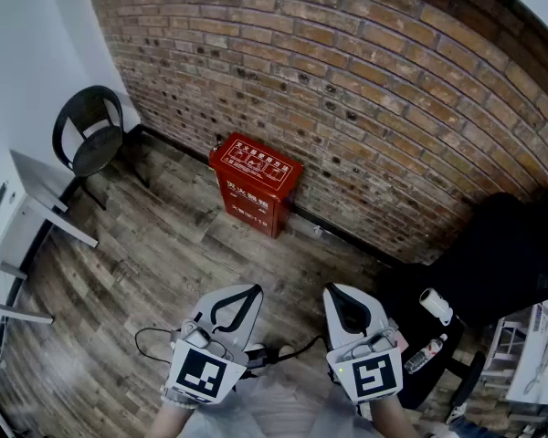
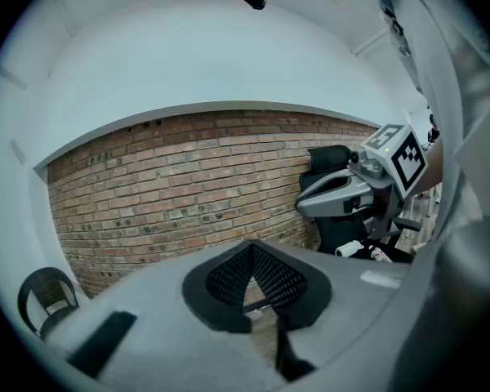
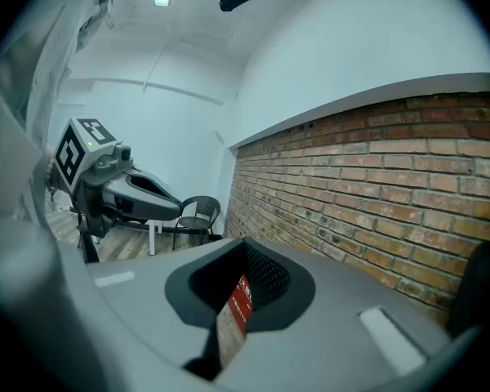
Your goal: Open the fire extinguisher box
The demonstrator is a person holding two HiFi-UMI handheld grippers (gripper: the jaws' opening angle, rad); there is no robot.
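Observation:
The red fire extinguisher box (image 1: 255, 182) stands on the wooden floor against the brick wall (image 1: 365, 71), its lid down. Both grippers hover well short of it, side by side at the bottom of the head view. My left gripper (image 1: 254, 290) has its jaws together with nothing between them, and so does my right gripper (image 1: 336, 291). In the right gripper view a strip of the red box (image 3: 239, 299) shows through the slot below the closed tips of the right gripper (image 3: 245, 248). The left gripper (image 2: 250, 248) points at the brick wall; the box is not seen there.
A black chair (image 1: 91, 133) and a white table (image 1: 38, 192) stand at the left. A black office chair (image 1: 507, 261) sits at the right, with a bottle (image 1: 426, 355) on the floor beside it. A black cable (image 1: 155, 336) lies near my feet.

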